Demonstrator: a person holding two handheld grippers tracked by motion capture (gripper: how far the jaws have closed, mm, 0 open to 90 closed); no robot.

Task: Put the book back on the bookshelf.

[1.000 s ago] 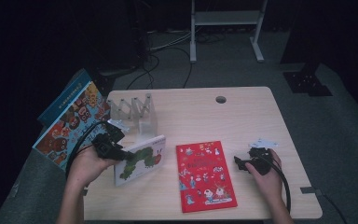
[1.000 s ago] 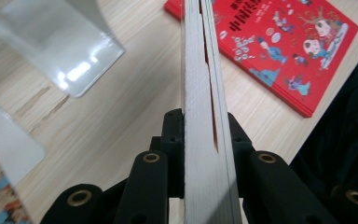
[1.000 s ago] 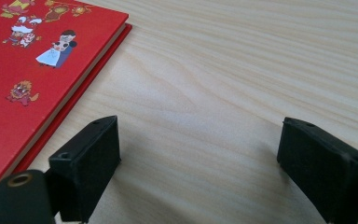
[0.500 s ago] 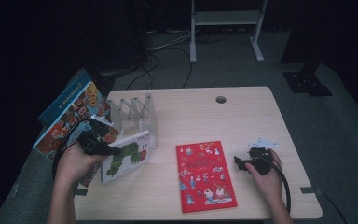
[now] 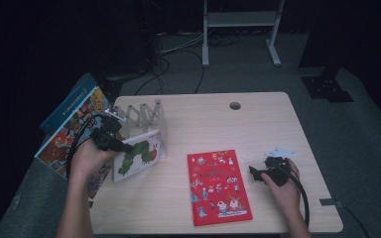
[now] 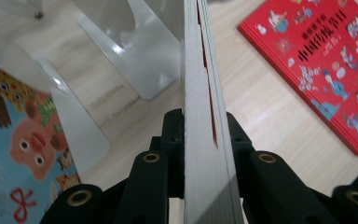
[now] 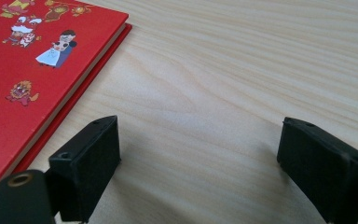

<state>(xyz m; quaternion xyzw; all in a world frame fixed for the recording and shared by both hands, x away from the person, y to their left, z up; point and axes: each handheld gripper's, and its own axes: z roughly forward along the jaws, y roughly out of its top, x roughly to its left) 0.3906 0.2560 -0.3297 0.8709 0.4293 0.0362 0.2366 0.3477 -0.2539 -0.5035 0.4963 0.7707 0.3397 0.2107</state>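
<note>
My left gripper (image 5: pixel 121 146) is shut on the edge of a white picture book with a green caterpillar (image 5: pixel 140 154). It holds the book tilted up on edge, just in front of the clear book rack (image 5: pixel 139 115). In the left gripper view, both jaws clamp the book's page block (image 6: pixel 198 70). A red picture book (image 5: pixel 218 186) lies flat in the middle of the table. My right gripper (image 5: pixel 255 172) rests on the table just right of it. Its jaws stand open over bare wood (image 7: pixel 200 154), beside the red book's corner (image 7: pixel 23 65).
A large colourful book (image 5: pixel 69 134) hangs over the table's left edge beside the rack. The wooden table (image 5: pixel 258 124) has a cable hole (image 5: pixel 235 105) at the back. A cable trails from each gripper. The floor beyond is dark, with a white stand.
My left gripper has carried the caterpillar book to the left and back toward the rack, and the book now stands steeper. The right gripper and the red book have not moved.
</note>
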